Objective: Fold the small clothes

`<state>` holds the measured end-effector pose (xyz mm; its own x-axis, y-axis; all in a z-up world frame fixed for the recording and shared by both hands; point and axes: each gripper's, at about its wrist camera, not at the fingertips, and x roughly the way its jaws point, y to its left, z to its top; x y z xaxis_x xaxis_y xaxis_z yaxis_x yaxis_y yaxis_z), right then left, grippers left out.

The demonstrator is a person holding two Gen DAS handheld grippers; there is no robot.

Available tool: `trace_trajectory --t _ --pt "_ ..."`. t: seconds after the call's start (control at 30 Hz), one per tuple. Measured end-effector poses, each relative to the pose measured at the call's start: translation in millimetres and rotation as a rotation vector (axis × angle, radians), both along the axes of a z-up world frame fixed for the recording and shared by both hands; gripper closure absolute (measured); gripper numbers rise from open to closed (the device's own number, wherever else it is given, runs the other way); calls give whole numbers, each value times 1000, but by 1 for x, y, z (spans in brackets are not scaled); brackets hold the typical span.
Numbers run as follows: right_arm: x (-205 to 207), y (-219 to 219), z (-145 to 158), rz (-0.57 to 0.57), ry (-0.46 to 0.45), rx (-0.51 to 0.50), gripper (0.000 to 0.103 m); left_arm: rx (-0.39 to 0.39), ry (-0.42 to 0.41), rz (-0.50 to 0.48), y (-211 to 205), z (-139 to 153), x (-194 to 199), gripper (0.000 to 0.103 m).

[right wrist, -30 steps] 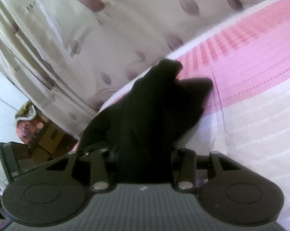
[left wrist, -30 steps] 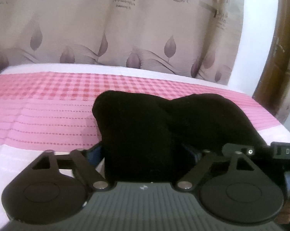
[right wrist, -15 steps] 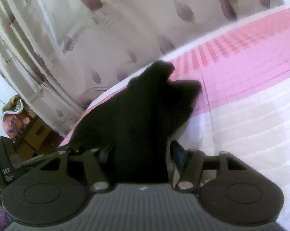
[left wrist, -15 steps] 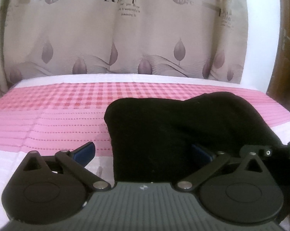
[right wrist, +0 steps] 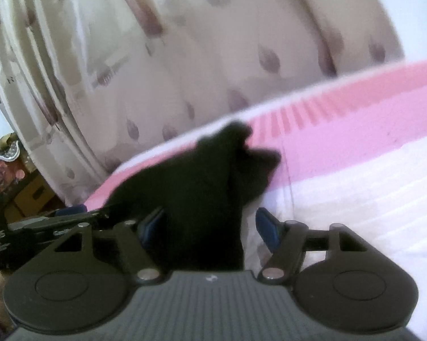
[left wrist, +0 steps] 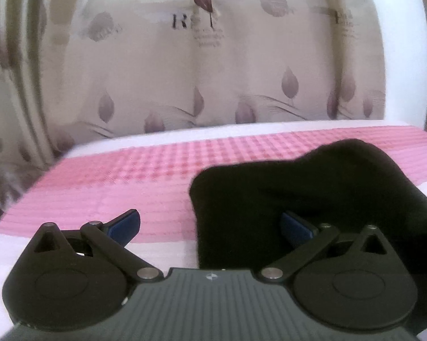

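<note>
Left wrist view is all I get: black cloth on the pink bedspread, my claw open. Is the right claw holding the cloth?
Observer: No. The right claw is open; the black cloth runs between its blue pads, with a gap on the right side.
Operator: Where does the cloth's far end lie?
Observer: It ends in a crumpled peak near the far edge of the bedspread, by the curtain.
Operator: Anything beyond the bed there?
Observer: A cardboard box sits at the left, past the bed corner.
</note>
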<state>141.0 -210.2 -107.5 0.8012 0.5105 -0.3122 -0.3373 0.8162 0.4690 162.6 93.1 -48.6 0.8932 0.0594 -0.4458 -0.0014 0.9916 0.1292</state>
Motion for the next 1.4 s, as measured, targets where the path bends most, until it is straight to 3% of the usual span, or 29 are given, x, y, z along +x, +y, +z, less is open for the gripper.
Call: trace_trajectory --t 0.13,0.4,0.57,0.63,0.83,1.13,1.4 --pt "-30 -4 12 -44 -86 -26 24 -15 -43 8 0 16 -16 0" --pt "-65 -10 32 -64 -163 -65 22 37 -301 11 -21 55 -71 0" --pt "-76 -11 39 -75 -181 -68 21 62 -326 36 -36 73 -89 0" --pt "-81 -11 42 -81 -193 -82 21 49 -323 19 -38 80 -95 0" --pt "-94 -8 50 -101 -231 -132 19 -97 -230 -64 -30 93 -97 0" --pt "-103 1 55 -136 -278 -211 16 -93 -207 -46 -28 88 -97 0" --pt "-103 3 53 -148 -261 -223 16 -144 -135 -53 -21 78 -90 0"
